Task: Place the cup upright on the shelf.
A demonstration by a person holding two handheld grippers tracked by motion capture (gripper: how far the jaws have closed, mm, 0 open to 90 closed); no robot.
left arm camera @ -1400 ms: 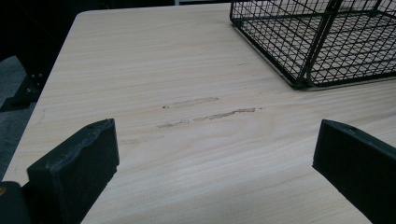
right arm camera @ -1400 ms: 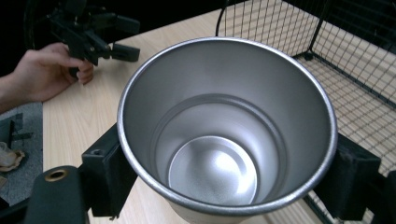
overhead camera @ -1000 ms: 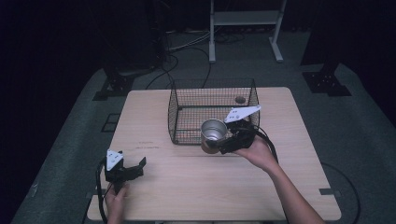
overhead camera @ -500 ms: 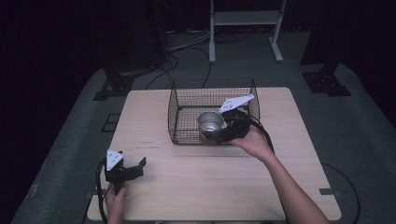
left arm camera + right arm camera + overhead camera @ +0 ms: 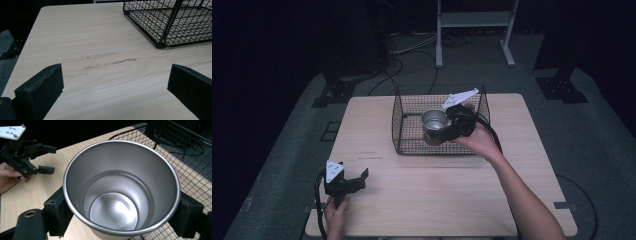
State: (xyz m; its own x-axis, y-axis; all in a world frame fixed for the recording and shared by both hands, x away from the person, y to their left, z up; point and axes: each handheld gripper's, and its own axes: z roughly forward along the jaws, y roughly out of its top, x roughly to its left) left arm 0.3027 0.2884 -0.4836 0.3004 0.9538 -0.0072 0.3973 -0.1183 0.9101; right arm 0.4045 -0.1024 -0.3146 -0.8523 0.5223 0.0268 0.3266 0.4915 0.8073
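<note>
An empty steel cup is held upright over the black wire basket, at its middle. My right gripper is shut on the cup, one jaw on each side of its wall. A small round object lies in the basket's far right corner, partly hidden by the gripper's plate. My left gripper rests open near the table's front left corner, with bare wood between its jaws. It also appears in the right gripper view as the left gripper, held by a hand.
The light wooden table has faint scratch marks ahead of my left gripper. The basket's near corner lies to the right of those marks. Cables and a metal stand sit on the dark floor behind the table.
My right gripper has carried the cup up and away from the basket's front wall to above its inside. The left gripper has stayed still.
</note>
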